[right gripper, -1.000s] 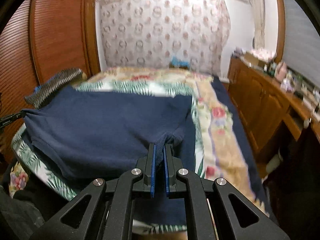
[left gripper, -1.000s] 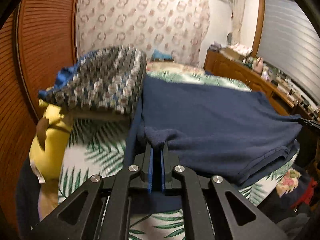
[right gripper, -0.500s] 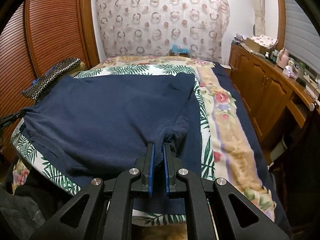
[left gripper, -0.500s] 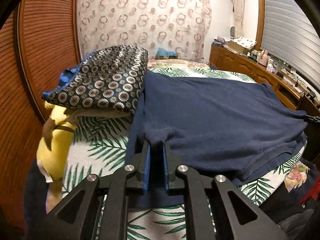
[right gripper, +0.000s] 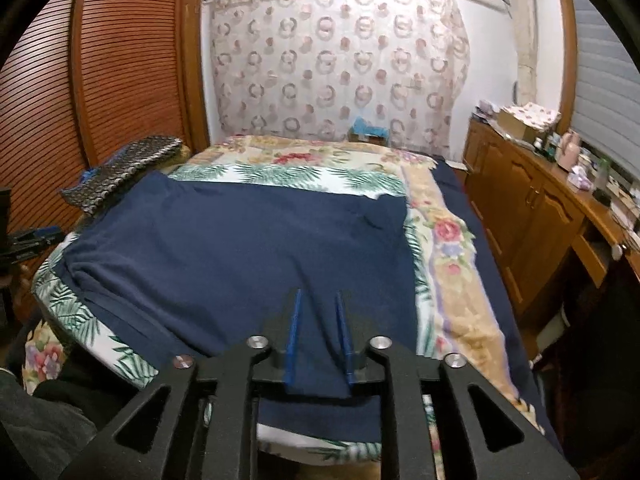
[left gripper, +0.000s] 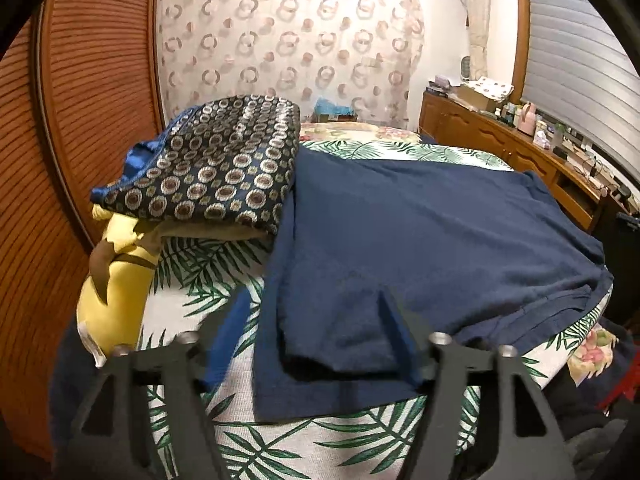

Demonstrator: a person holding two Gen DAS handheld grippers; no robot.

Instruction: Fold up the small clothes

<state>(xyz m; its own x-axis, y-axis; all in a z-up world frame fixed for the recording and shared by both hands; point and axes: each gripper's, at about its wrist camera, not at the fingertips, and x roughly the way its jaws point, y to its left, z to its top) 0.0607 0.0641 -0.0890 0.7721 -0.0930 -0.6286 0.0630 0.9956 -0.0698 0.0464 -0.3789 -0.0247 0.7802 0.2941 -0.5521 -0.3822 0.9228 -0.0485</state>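
Note:
A navy blue garment (left gripper: 420, 232) (right gripper: 248, 248) lies folded and flat on the leaf-print bedspread (left gripper: 192, 280) (right gripper: 288, 174). My left gripper (left gripper: 316, 304) hovers over the garment's near left corner, its jaws opening wide; the cloth lies loose between the fingers, not pinched. At the garment's near right edge my right gripper (right gripper: 318, 300) has its jaws opening too, the blue pads apart and the cloth resting free under them.
A folded patterned cloth (left gripper: 216, 164) (right gripper: 120, 168) sits on a yellow plush toy (left gripper: 116, 264) at the bed's left edge. A louvred wooden door (left gripper: 80, 100) stands to the left. A wooden dresser (right gripper: 540, 208) with clutter lines the right side.
Both grippers were shut on pinched corners of the navy garment; now both have let go and the cloth has dropped flat. The right gripper has drawn back a little.

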